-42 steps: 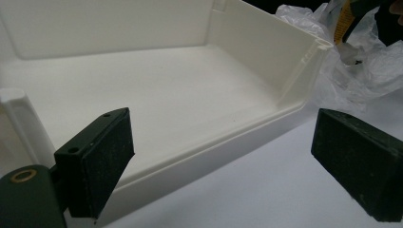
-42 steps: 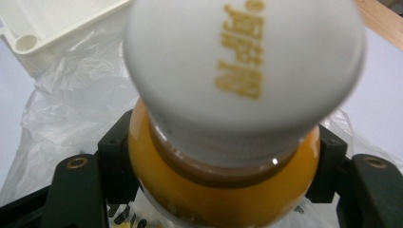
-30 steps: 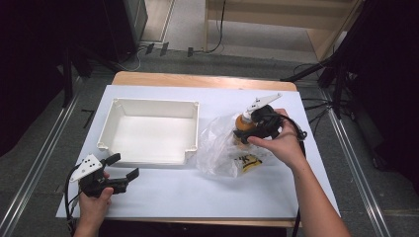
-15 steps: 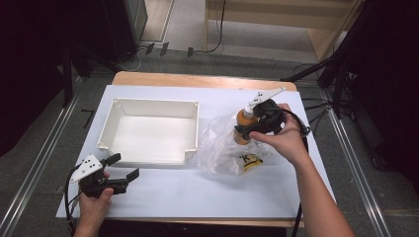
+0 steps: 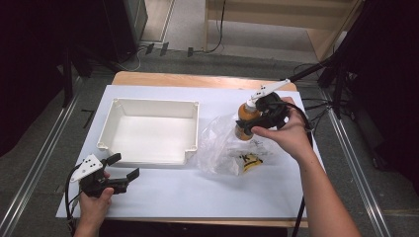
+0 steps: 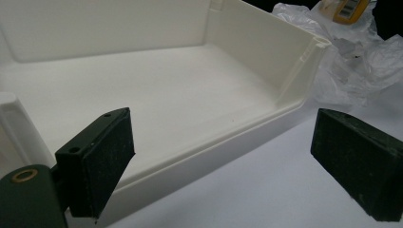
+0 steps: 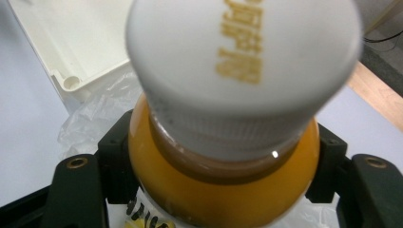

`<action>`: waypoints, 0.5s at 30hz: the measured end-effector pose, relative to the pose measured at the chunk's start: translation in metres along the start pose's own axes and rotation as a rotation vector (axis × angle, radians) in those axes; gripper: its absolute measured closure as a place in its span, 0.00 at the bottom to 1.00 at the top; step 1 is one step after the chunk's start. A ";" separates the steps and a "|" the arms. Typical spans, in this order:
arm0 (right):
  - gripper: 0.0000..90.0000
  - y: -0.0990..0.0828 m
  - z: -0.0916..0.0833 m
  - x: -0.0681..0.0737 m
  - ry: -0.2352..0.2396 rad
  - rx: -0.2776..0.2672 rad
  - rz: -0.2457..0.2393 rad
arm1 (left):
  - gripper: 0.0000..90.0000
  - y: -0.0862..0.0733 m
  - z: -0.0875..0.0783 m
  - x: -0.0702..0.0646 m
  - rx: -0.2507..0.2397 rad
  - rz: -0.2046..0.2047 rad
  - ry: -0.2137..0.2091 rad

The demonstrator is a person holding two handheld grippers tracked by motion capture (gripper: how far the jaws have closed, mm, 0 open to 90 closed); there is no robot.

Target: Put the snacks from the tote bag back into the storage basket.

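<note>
My right gripper [image 5: 251,121] is shut on an orange bottle [image 5: 244,118] with a white cap [image 7: 242,61], held above a crumpled clear plastic bag [image 5: 222,150] on the white table cover. The bottle [image 7: 218,190] sits between both jaws in the right gripper view. A yellow item [image 5: 251,162] lies inside the bag. My left gripper [image 5: 121,168] rests open near the table's front left, just in front of the white tray [image 5: 148,106]. In the left gripper view its pads [image 6: 102,161] stand wide apart, facing the tray's near wall [image 6: 223,147], with nothing between them.
The white tray's floor [image 6: 157,90] is bare. The bag [image 6: 351,61] lies just right of the tray. A wooden table edge [image 5: 197,79] runs along the back. Cables [image 5: 316,106] trail off the right side.
My right gripper has lifted the orange bottle up and slightly back out of the bag. The left gripper has stayed put.
</note>
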State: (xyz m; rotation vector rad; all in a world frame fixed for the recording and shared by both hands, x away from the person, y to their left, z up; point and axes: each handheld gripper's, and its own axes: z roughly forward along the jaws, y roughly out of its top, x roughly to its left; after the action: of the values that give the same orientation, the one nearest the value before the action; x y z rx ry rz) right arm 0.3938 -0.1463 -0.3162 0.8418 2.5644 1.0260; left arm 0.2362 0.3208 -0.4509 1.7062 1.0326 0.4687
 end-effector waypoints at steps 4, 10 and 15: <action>0.34 0.006 -0.004 0.000 0.000 -0.011 0.000 | 0.09 0.000 0.000 0.000 -0.001 0.002 0.002; 0.34 0.016 -0.007 0.003 -0.006 -0.017 -0.008 | 0.09 0.000 0.000 0.000 -0.002 0.002 0.001; 0.34 0.024 -0.005 0.006 0.000 -0.018 -0.013 | 0.09 0.000 0.000 0.000 -0.001 0.001 0.000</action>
State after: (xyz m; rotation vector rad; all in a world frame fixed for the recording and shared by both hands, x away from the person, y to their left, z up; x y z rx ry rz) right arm 0.3966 -0.1318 -0.2961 0.8201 2.5533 1.0432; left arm 0.2361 0.3206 -0.4511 1.7053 1.0317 0.4699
